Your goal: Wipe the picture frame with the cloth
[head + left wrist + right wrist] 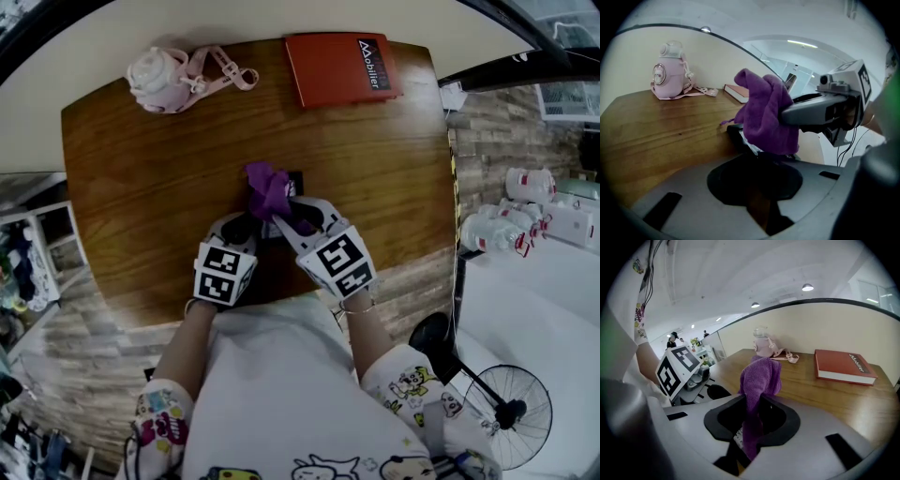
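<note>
A small dark picture frame is held up over the middle of the wooden table, mostly hidden by a purple cloth. In the left gripper view, my left gripper is shut on the frame's lower edge. The cloth hangs against the frame's upper part. My right gripper is shut on the cloth, which bunches above its jaws. In the head view the left gripper and right gripper sit side by side near the table's front.
A pink bottle with a strap stands at the table's far left. A red book lies at the far right. A floor fan and packed water bottles stand to the right of the table.
</note>
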A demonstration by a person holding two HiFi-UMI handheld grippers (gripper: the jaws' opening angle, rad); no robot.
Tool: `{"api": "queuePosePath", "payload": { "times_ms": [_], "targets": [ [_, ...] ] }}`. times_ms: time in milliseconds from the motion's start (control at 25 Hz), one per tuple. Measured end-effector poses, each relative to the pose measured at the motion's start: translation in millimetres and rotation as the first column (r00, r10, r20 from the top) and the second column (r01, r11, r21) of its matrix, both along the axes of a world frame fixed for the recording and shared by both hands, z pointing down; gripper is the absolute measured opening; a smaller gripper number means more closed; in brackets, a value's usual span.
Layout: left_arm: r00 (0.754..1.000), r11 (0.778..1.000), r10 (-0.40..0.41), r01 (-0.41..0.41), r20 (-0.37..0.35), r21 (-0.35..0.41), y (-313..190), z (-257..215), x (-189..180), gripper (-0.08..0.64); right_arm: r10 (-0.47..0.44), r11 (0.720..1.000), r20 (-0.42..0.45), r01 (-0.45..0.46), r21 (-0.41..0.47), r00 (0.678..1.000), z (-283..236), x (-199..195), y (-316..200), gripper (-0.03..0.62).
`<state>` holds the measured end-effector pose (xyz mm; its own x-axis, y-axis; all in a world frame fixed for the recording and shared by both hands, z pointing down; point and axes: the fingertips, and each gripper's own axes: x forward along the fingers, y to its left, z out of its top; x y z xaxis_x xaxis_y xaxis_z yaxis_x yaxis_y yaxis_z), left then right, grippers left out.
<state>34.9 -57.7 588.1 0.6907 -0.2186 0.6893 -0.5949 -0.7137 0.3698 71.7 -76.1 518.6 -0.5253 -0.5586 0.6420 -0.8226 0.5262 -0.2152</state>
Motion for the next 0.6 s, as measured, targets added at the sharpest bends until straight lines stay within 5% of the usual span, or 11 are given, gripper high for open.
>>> {"api": "queuePosePath", "payload": {
  "times_ms": [600],
  "targets": [
    [1.0,1.0,0.003,-0.003,0.002,-0.001,0.6,0.1,-0.3,0.064,-0.079,0.986,-0.182,0.05,-0.159,0.98,64.4,-14.0,6.8,0.064]
  ]
}}
